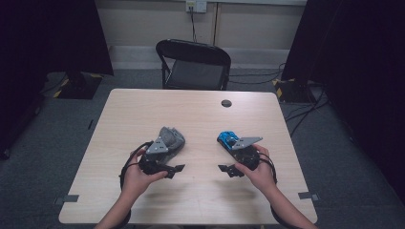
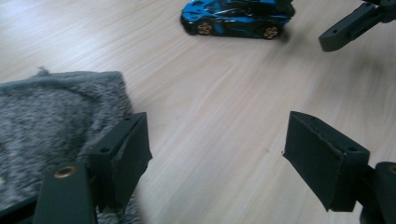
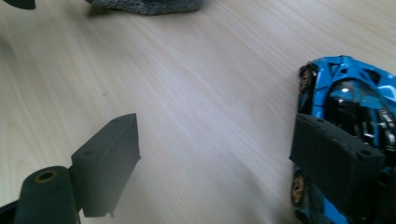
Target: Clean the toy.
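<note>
The high view takes in a wooden table (image 1: pixel 191 109) at which a person works with a claw in each hand. The left claw (image 1: pixel 175 170) is held over the near part of the table, and a grey fuzzy cloth (image 1: pixel 173 137) lies just behind it, partly covered by the claw's grey plate. The right claw (image 1: pixel 226 170) is held opposite, with a blue toy car (image 1: pixel 226 139) just behind its plate. Both claws point inward toward each other, with bare wood between them. A black folding chair (image 1: pixel 193 64) stands beyond the far edge.

In the left gripper view, the left claw (image 2: pixel 215 161) is seen with its jaws standing well apart and nothing but table between them. The cloth (image 2: pixel 51 121) lies beside and partly under the left-hand jaw, and no pinch on it can be made out. The car (image 2: pixel 236 17) stands farther off, near the tip of the other claw.

In the right gripper view, the right claw (image 3: pixel 215 163) is likewise spread wide and empty. The car (image 3: pixel 348 100) sits beside and beneath the right-hand jaw, not between the two. An edge of the cloth (image 3: pixel 149 5) shows at the top.

Neither thing is gripped or lifted. By the look of it, the work is either at its start or between steps, and any picking up or covering of the car remains to be done.
</note>
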